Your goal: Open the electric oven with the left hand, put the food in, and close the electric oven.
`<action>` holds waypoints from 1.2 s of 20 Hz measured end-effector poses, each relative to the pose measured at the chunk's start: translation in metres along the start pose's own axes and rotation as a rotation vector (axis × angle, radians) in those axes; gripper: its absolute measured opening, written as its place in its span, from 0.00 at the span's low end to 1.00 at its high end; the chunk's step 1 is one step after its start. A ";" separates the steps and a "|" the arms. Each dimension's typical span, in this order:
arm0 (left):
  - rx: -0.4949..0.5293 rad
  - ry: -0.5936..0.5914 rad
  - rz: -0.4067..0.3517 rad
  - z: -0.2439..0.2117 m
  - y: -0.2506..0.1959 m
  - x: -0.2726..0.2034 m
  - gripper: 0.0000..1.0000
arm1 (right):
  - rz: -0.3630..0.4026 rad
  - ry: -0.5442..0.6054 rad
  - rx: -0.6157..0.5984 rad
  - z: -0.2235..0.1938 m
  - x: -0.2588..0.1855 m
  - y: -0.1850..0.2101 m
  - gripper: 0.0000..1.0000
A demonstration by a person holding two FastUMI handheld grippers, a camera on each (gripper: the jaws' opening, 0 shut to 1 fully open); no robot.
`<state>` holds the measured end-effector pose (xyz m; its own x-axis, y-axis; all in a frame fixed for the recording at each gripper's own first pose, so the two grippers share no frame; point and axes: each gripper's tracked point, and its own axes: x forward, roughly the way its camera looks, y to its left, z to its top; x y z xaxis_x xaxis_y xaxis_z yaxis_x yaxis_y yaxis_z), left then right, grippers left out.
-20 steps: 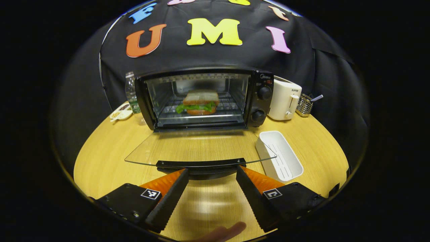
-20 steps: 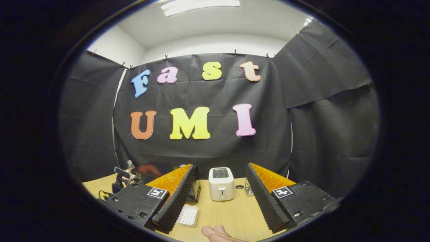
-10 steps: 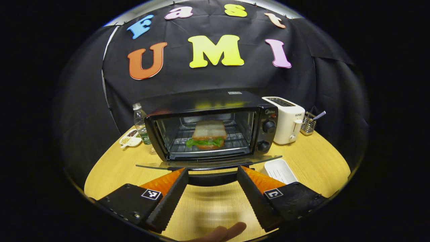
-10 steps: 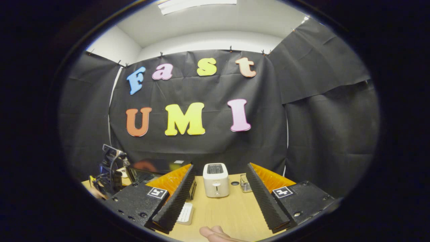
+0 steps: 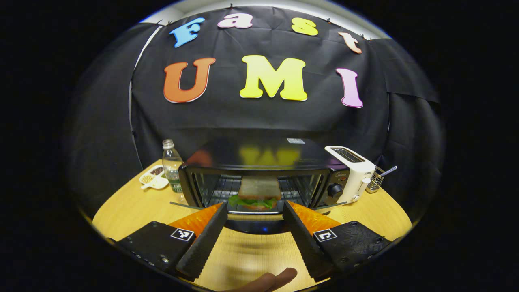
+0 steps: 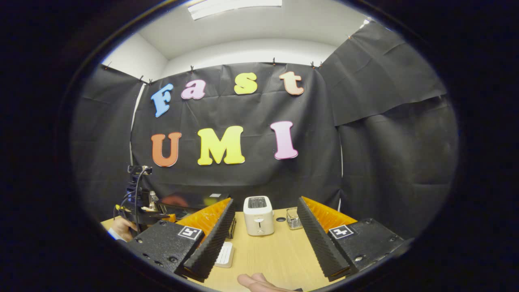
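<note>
Black cloth wall [image 6: 251, 178] hangs all around the booth, clipped up along the top. Above it there's a white ceiling [image 6: 259, 28] with 1 long light panel [image 6: 235, 5]. Round-ish light wood table [image 5: 121, 207] underneath.

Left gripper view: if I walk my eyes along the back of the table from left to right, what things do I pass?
Snack dish → water bottle → oven with the sandwich inside → white toaster → wire basket.
</note>
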<state>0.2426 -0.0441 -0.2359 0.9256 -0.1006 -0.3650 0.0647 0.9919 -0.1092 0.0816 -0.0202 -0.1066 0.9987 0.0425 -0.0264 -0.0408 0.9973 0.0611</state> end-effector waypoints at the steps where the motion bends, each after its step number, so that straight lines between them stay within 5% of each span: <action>1: 0.002 -0.010 0.004 0.004 0.001 0.006 0.92 | -0.005 -0.003 0.002 0.001 -0.006 -0.001 0.98; 2: -0.007 -0.024 0.006 0.013 0.001 0.012 0.92 | -0.010 -0.006 0.005 0.001 -0.011 -0.002 0.89; 3: -0.011 -0.042 -0.007 0.020 0.000 0.018 0.93 | -0.015 -0.010 0.010 0.002 -0.017 -0.002 0.98; 6: -0.043 -0.076 -0.019 0.037 0.002 0.027 0.94 | -0.007 -0.031 0.031 0.004 -0.033 0.004 0.98; 7: -0.043 -0.091 -0.009 0.042 0.004 0.023 0.94 | -0.001 -0.028 0.033 0.000 -0.037 0.005 0.89; 8: -0.038 -0.106 -0.007 0.045 0.004 0.015 0.94 | 0.005 -0.025 0.031 -0.002 -0.042 0.007 0.98; 18: -0.038 -0.270 -0.052 0.082 -0.020 -0.116 0.93 | -0.007 -0.051 0.036 0.001 -0.087 -0.004 0.98; 24: -0.003 -0.327 -0.017 0.090 -0.026 -0.213 0.93 | -0.016 -0.082 0.028 0.013 -0.119 -0.003 0.98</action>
<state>0.0770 -0.0411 -0.0717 0.9952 -0.0862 -0.0464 0.0803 0.9900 -0.1160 -0.0366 -0.0286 -0.0905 0.9983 0.0207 0.0546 -0.0256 0.9957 0.0892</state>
